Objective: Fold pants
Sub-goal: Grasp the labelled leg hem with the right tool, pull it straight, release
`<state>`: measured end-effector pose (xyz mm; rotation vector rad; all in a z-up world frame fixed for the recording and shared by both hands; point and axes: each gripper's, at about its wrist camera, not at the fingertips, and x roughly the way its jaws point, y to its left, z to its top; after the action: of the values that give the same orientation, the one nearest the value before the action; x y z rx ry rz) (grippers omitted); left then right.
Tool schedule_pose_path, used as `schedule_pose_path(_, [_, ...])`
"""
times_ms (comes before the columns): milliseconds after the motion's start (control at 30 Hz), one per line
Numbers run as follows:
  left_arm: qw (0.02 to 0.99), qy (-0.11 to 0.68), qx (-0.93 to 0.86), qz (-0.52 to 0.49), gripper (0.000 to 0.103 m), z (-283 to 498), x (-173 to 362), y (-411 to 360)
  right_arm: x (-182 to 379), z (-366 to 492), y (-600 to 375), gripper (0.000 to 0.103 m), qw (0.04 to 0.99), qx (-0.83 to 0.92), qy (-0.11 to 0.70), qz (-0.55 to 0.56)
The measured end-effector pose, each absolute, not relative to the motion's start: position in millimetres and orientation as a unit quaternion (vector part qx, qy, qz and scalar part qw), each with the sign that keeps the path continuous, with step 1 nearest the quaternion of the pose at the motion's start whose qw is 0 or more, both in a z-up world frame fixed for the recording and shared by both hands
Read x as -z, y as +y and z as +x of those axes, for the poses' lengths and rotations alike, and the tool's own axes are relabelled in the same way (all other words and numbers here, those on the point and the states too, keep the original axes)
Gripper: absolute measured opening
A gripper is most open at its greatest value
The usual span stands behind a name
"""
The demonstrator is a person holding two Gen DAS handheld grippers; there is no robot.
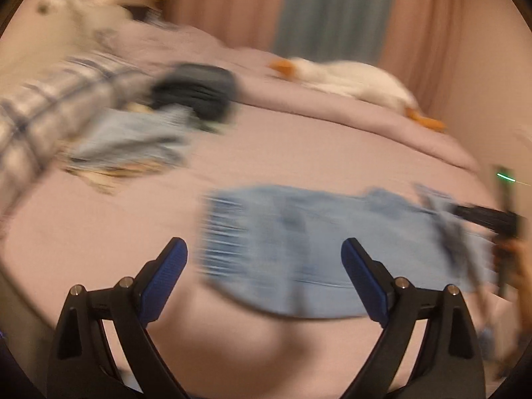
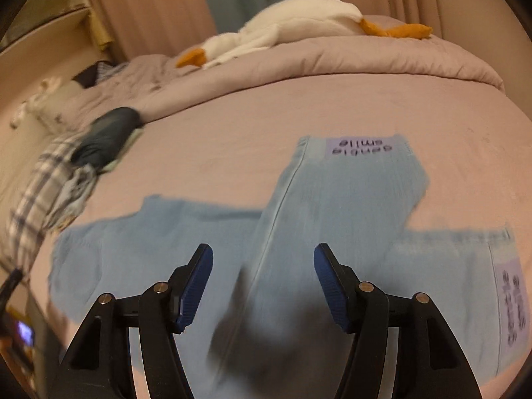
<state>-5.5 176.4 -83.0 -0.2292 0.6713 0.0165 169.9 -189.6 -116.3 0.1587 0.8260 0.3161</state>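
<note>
1. Pants (image 2: 332,206) lie flat on the bed (image 2: 216,153), one leg folded across.
2. Right claw (image 2: 262,276) apart, empty, directly over the folded leg; nearer.
3. Left claw (image 1: 264,266) apart, empty, pants ahead-right.

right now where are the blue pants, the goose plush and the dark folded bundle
blue pants (image 2: 349,193): right wrist view, folded-over leg
goose plush (image 2: 299,16): right wrist view, white body
dark folded bundle (image 2: 106,133): right wrist view, top
</note>
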Motion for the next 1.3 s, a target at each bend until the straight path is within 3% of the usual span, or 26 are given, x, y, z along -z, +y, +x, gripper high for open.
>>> schedule_pose_path(233, [0.897, 0.391, 0.183, -0.094, 0.093, 29.6, 111.4, 53.6, 140.5, 253.8, -154.1, 0.063, 0.877, -0.068, 0.475, 0.014])
schedule_pose_path(300, [0.888, 0.402, 0.21, -0.072, 0.093, 34.9, 117.9, 26.5, 151.5, 263.0, -151.0, 0.058, 0.867, -0.055, 0.495, 0.005])
schedule_pose_path(367, [0.873, 0.422, 0.239, -0.057, 0.093, 40.8, 125.9, 1.5, 154.1, 261.5, -147.8, 0.015, 0.876, -0.03, 0.48, -0.039])
schedule_pose_path(400, [0.868, 0.427, 0.248, -0.052, 0.093, 43.0, 128.8, -6.8, 152.2, 257.7, -151.2, 0.005, 0.881, -0.03, 0.471, -0.036])
schedule_pose_path(567, [0.851, 0.442, 0.283, -0.021, 0.093, 56.1, 134.7, -42.3, 123.9, 207.1, -207.7, 0.005, 0.913, -0.021, 0.402, 0.071])
schedule_pose_path(733, [0.835, 0.455, 0.308, -0.043, 0.093, 68.7, 143.2, -61.0, 104.4, 97.3, -297.7, 0.006, 0.924, -0.021, 0.302, 0.232])
schedule_pose_path(1000, [0.843, 0.457, 0.28, -0.057, 0.093, 85.8, 137.3, -51.4, 202.4, 19.2, -382.8, 0.006, 0.849, 0.013, 0.307, 0.429])
schedule_pose_path(1100, [0.85, 0.455, 0.26, -0.057, 0.093, 86.9, 138.1, -39.7, 209.6, 12.6, -395.8, 0.018, 0.832, -0.002, 0.278, 0.48])
schedule_pose_path(1167, [0.857, 0.453, 0.239, -0.058, 0.093, 87.1, 138.3, -30.1, 204.5, 7.9, -398.4, 0.035, 0.835, 0.002, 0.261, 0.484])
schedule_pose_path(1300, [0.86, 0.46, 0.207, -0.077, 0.094, 86.9, 146.7, -11.2, 197.4, 12.9, -410.1, 0.039, 0.837, 0.034, 0.244, 0.489])
